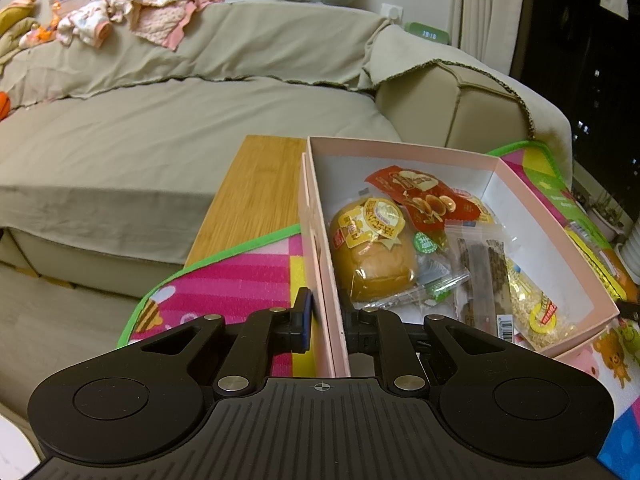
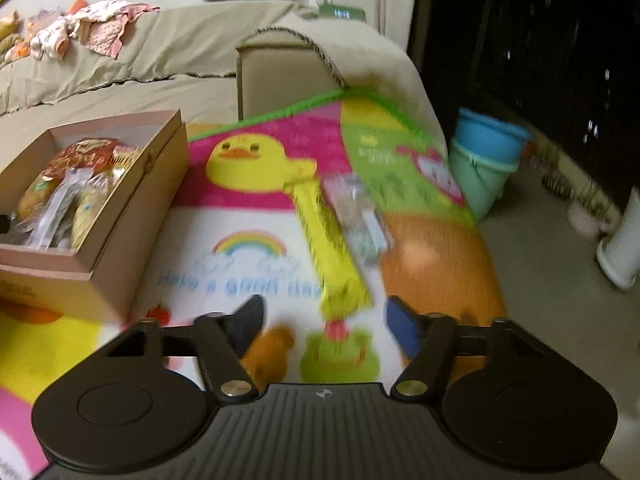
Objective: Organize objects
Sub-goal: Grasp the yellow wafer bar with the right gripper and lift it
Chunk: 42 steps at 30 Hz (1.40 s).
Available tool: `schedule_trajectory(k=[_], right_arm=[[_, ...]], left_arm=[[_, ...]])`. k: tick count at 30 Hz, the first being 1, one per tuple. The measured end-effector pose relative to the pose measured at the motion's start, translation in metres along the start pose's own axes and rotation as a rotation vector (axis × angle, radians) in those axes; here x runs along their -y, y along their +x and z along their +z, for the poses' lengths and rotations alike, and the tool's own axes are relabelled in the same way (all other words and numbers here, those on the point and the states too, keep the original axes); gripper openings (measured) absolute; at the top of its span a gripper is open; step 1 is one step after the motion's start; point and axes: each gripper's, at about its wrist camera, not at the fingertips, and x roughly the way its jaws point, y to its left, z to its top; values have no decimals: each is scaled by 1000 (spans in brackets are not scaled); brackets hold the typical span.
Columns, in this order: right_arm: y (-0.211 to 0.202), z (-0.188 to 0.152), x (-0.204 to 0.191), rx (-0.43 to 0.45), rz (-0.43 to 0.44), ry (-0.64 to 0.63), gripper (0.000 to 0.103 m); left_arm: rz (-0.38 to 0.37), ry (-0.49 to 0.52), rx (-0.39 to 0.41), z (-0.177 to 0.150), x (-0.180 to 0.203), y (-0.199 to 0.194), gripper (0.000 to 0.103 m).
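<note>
A pink open box [image 1: 320,216] holds several wrapped snacks: a bun [image 1: 372,256], a red packet [image 1: 420,196], a clear packet of dark sticks [image 1: 480,280]. My left gripper [image 1: 326,320] is shut on the box's near-left wall, one finger outside and one inside. In the right wrist view the box [image 2: 132,216] stands at the left on a colourful play mat [image 2: 248,248]. A long yellow packet [image 2: 328,244] and a clear packet [image 2: 356,212] lie on the mat. My right gripper [image 2: 324,324] is open just short of the yellow packet's near end. That view is blurred.
A beige sofa [image 1: 160,120] runs behind the mat, with clothes [image 1: 120,12] on its back. A wooden board [image 1: 256,192] lies left of the box. Blue and green buckets [image 2: 488,156] and a white bin [image 2: 624,240] stand on the floor at the right.
</note>
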Motion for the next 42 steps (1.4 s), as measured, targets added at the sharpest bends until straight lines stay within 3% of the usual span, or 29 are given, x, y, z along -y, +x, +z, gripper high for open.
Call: schedule_trajectory(k=[6,12,13,15,17,23,33,42], right_arm=[[27,24,-5,36,0,-21,55],[45,23,-6,4,-17,-28,33],[41,22,-4,2,-10,-21,27],[33,21,1,-18,33,0,24],[23,16,4,-38,78,15,23],[9,9,11,-24,94,19,27],[51,26,3,-45,66,36,29],[1,8,-8,-66,119,-53,24]], left_arm=[[2,1,-3,0,0,0,15],[1,1,-4,-1,-1,-1,15],[1,1,-5,-1,-1,-1,15],[0,1,-4,-1,-1,-1,15],[-1,-1,-4,0,-1,0,15],[1,-1,-5,0,-1,0,15],[1,3,-7,0,0,1,15],[-2,3,-7,0,0,1,15]])
